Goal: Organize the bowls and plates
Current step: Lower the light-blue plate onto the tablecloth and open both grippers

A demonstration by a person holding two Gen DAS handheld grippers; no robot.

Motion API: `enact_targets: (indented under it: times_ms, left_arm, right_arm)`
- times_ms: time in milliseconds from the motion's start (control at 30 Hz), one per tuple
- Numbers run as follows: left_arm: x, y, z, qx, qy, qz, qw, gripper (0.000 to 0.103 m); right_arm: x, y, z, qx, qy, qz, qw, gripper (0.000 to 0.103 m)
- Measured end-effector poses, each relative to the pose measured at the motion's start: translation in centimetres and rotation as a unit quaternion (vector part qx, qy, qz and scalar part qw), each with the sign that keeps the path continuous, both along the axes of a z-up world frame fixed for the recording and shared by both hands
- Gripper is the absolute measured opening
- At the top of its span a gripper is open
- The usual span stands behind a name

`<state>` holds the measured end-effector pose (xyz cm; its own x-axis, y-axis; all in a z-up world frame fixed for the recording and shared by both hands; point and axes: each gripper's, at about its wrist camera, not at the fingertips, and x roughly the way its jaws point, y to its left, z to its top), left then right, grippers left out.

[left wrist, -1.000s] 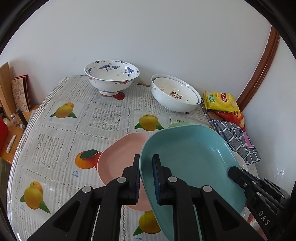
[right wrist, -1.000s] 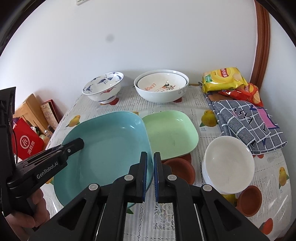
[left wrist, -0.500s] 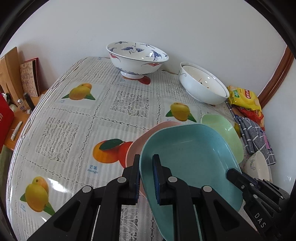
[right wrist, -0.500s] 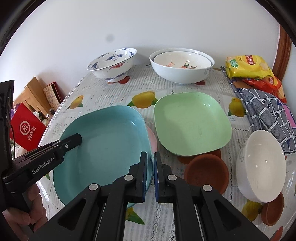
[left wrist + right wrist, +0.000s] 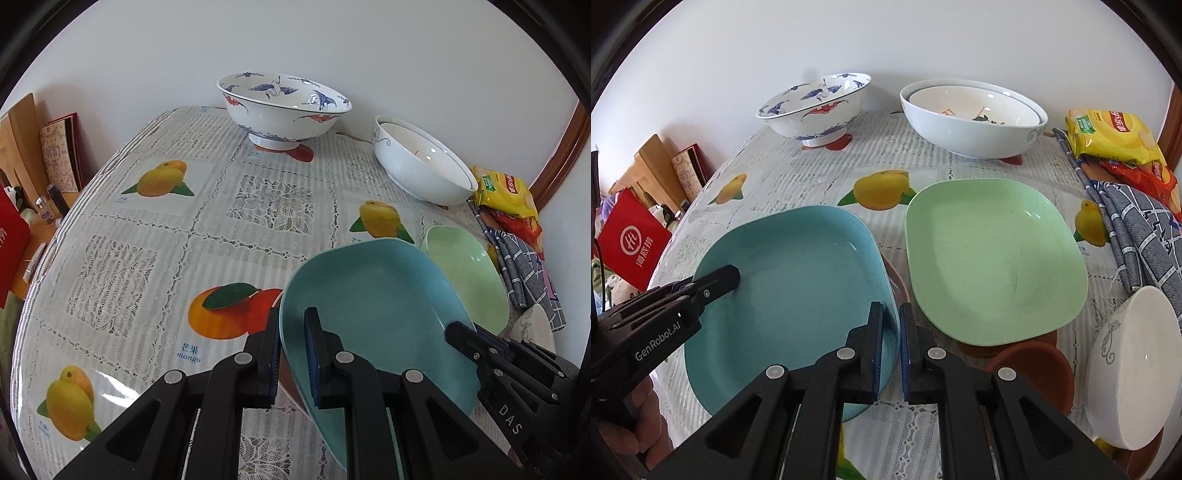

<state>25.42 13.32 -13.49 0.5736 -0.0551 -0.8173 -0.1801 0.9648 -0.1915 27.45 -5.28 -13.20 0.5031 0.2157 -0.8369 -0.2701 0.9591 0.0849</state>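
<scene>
You are in a home, at a dining table (image 5: 122, 236) against a white wall. It has a lace tablecloth (image 5: 798, 173) with printed fruit, porcelain bowls (image 5: 282, 107), plastic plates (image 5: 993, 258), snack bags (image 5: 1108, 136), a checked cloth (image 5: 1137, 221), and a red shopping bag (image 5: 631, 240) beside it.

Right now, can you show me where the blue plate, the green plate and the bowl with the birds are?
blue plate (image 5: 798, 295): right wrist view, on its inner floor.
green plate (image 5: 993, 258): right wrist view, middle of its inside.
bird bowl (image 5: 284, 122): left wrist view, on its outer wall.
</scene>
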Motion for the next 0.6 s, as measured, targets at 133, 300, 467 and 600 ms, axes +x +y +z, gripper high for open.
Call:
enact_targets:
  times_ms: [133,300,467,600]
  left_arm:
    - [0.1,-0.1,-0.3,0.002,0.006,-0.005,1.0000,0.013]
    - [0.0,0.0,-0.7,-0.006,0.011,-0.003,0.9999,0.013]
    - [-0.2,0.2,-0.7,-0.011,0.010,-0.002,0.9999,0.013]
    - [-0.5,0.1,-0.5,-0.011,0.010,-0.003,0.9999,0.014]
  right_arm:
    - [0.9,0.4,-0.2,-0.014,-0.010,0.008,1.000,0.010]
    - [1.9,0.6,-0.5,-0.018,-0.008,0.018,1.000,0.013]
    - [1.4,0.2,0.0,-0.008,-0.014,0.018,1.000,0.018]
    - [0.2,-0.5,0.9,-0.001,-0.022,0.007,1.000,0.033]
